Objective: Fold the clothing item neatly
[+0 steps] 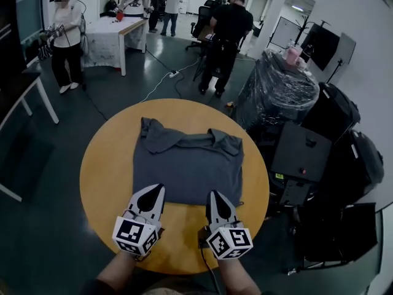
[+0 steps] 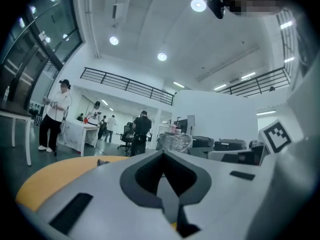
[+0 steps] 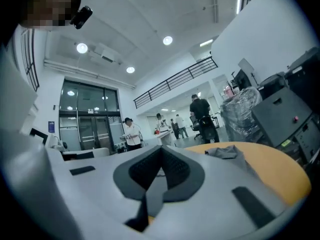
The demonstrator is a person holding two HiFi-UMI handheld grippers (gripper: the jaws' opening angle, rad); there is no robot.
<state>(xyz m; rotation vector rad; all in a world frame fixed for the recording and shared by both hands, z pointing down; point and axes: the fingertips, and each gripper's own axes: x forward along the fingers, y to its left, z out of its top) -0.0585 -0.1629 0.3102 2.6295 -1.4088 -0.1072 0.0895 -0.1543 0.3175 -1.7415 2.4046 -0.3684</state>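
Pinching grey shirt point(image 1: 187, 165) at near hem: left tool point(image 1: 159, 189), right tool point(image 1: 214, 195).

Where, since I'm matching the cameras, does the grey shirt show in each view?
Head view: grey shirt spread at the round table's centre.
Left gripper view: a crumpled bit on the table, left of the jaws.
Right gripper view: a rumpled corner right of the jaws.
Shared landmark: the standing person in black.

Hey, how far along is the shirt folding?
Early stage. The grey shirt lies spread on the round table, far edge rumpled. Both the left gripper and right gripper are shut on its near hem. The folds themselves remain.
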